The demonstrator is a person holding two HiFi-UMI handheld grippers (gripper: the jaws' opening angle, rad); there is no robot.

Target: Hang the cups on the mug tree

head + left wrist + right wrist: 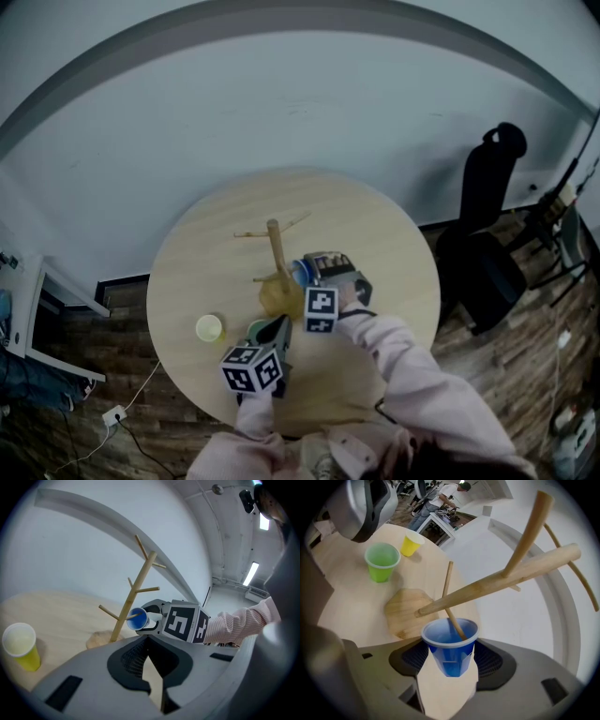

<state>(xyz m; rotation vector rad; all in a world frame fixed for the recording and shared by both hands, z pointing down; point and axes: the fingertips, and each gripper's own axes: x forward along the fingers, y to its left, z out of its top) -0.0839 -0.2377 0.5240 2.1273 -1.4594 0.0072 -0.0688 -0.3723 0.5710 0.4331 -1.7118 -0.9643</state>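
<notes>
You have no readable word, brand or number anywhere. The left marker cube (251, 368) and the right marker cube (186, 621) carry only black-and-white square patterns, which spell nothing you can read.

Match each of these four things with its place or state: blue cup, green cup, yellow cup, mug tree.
1 blue cup
2 green cup
3 yellow cup
4 mug tree

A upright on the table, the cup farthest from the mug tree
B held in the right gripper, a peg in its mouth
C upright on the table, close to the mug tree
D wooden, standing mid-table

Pairs: 1-B, 2-C, 3-A, 4-D
</notes>
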